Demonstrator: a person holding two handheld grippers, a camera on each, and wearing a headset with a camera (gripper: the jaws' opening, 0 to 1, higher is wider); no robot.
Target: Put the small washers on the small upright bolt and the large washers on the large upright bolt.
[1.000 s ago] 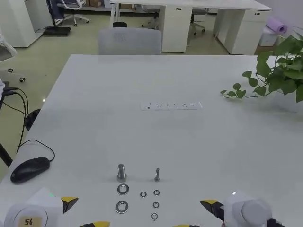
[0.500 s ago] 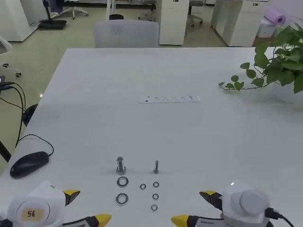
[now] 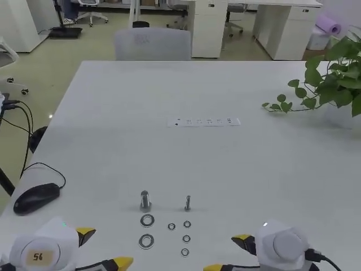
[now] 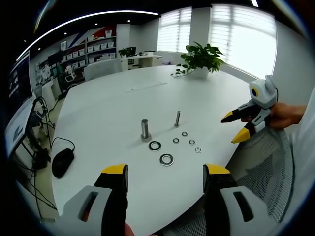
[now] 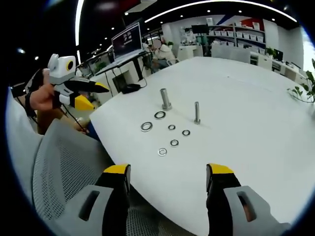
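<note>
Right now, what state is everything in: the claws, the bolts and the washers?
Left claw: open, empty.
Right claw: open, empty.
Large bolt: upright, no washer on it.
Small bolt: upright, no washer on it.
Large washers: two, loose, flat on the table.
Small washers: four, loose, flat on the table.

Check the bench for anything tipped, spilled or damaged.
Nothing stands out. The large bolt and small bolt stand upright, two large washers and four small washers lie flat near them, unstacked, and the left tool and right tool are open and empty.
</note>
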